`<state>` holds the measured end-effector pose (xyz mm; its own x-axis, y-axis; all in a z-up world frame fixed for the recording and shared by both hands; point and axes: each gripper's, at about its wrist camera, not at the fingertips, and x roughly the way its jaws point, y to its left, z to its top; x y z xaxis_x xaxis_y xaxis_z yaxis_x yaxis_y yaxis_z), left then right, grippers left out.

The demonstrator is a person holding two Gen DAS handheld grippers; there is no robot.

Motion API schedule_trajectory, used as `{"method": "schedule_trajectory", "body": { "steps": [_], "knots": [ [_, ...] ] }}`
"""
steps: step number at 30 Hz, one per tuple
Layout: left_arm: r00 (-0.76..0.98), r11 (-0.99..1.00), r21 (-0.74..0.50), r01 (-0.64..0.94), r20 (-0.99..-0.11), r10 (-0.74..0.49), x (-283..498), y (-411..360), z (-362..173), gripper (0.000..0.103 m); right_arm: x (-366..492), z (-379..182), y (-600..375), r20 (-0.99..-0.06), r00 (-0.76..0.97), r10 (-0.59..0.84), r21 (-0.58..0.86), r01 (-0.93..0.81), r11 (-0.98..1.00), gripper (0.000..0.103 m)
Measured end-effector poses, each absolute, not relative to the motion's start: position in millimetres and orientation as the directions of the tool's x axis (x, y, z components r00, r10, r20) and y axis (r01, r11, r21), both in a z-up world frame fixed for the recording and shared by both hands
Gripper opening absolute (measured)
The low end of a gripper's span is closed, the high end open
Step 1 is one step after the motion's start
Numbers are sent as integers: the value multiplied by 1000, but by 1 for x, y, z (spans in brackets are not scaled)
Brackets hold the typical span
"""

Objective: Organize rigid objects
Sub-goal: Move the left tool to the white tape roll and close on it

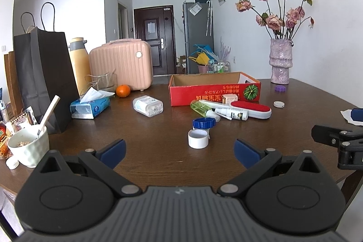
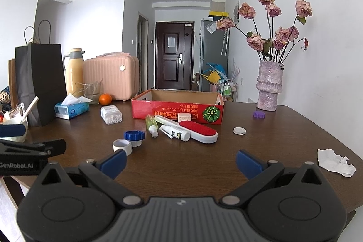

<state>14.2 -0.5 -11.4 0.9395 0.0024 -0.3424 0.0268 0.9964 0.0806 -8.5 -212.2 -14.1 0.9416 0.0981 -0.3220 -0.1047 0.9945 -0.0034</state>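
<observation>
On the table there are three loose caps: a blue cap, a purple cap and a white cap. There are two small bottles, a green bottle and a white spray bottle. There is one red box, one lint brush, one white disc, one pill case, one orange, one tissue pack, one vase and one bowl.
</observation>
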Motion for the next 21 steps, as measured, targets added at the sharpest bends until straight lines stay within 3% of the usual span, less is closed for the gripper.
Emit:
{"method": "schedule_trajectory", "body": {
  "steps": [21],
  "knots": [
    [913, 995, 96, 37, -407, 6, 66, -6, -24, 103, 44, -17, -213, -389, 917, 89, 1, -96, 995, 103]
  ]
}}
